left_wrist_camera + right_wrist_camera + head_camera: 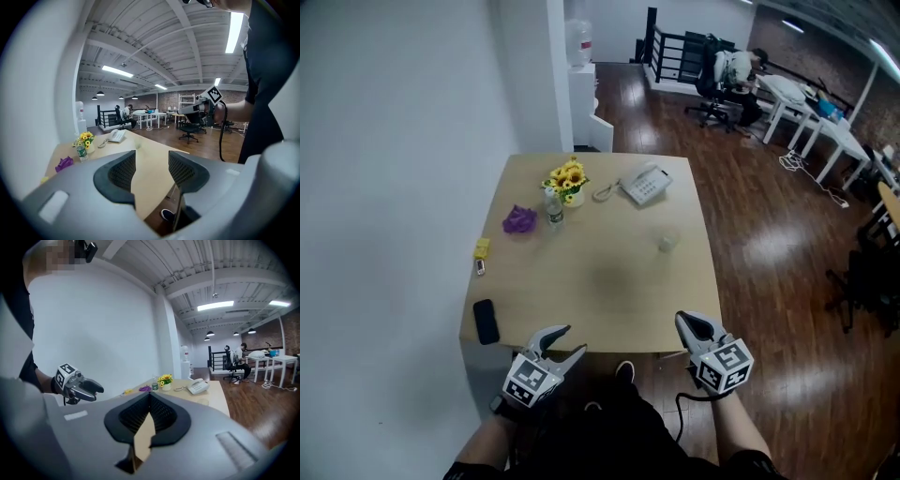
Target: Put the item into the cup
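A small clear cup (667, 242) stands on the right part of the light wooden table (609, 281). On the left part lie a purple crumpled object (519, 220), a yellow item (482, 247) and a tiny item (480, 268) beside it. Both grippers hover at the table's near edge, far from the cup. My left gripper (572, 339) is open, and its jaws (152, 168) stand apart with nothing between them. The pads of my right gripper (684, 321) meet with nothing held (150, 401).
A black phone (486, 321) lies at the near left corner. At the far side are a pot of yellow flowers (568, 180), a small bottle (553, 210) and a white desk telephone (644, 184). A white wall runs along the left; wooden floor lies to the right.
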Demonstrator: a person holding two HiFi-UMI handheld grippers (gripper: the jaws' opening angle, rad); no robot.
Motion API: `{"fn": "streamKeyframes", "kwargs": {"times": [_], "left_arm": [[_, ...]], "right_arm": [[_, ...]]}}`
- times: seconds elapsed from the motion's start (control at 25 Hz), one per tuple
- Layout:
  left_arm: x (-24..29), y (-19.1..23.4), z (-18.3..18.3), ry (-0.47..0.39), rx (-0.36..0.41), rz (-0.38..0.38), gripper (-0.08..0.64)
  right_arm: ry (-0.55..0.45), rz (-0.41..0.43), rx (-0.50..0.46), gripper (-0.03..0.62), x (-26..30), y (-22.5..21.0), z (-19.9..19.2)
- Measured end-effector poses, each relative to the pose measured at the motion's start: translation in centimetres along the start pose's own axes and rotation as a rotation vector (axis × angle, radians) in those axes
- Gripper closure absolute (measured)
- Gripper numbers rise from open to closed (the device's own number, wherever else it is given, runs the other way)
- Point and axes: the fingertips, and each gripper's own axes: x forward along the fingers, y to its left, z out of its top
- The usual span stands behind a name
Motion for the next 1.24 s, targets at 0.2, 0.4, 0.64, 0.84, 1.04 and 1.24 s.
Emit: {"fn": "streamKeyframes", "kwargs": {"times": [0.2, 0.4, 0.64, 0.84, 1.04, 1.24], "left_arm": [[-5.1, -3.2, -2.6, 0.013, -0.009, -0.002, 0.345], [-7.5, -5.1, -2.6, -0.013, -0.01, 0.009, 0.345], [-7.6, -7.2, -1.4, -0.045, -0.02, 0.021, 0.347], [-6.7, -9.1, -0.8, -0.056, 0.003, 0.017, 0.345], [-7.3, -9.9, -0.3, -0.063, 0.015, 0.031, 0.345], [-8.3, -9.7, 0.4, -0.058, 0.026, 0.05, 0.345]], "right_arm": [[0.016, -0.008, 0.035, 0.584, -4.6, 5.4, -2.8], [0.012, -0.004, 0.021, 0.584, -7.5, 8.4, -3.8], [-0.008, 0.043, -0.007, 0.584, -9.4, 10.5, -3.2], [-0.019, 0.067, -0.028, 0.584, -11.0, 10.6, -3.3], [-0.011, 0.076, -0.031, 0.584, -11.5, 10.5, -3.7], [-0.024, 0.085, -0.072, 0.584, -11.2, 10.9, -2.8]]}}
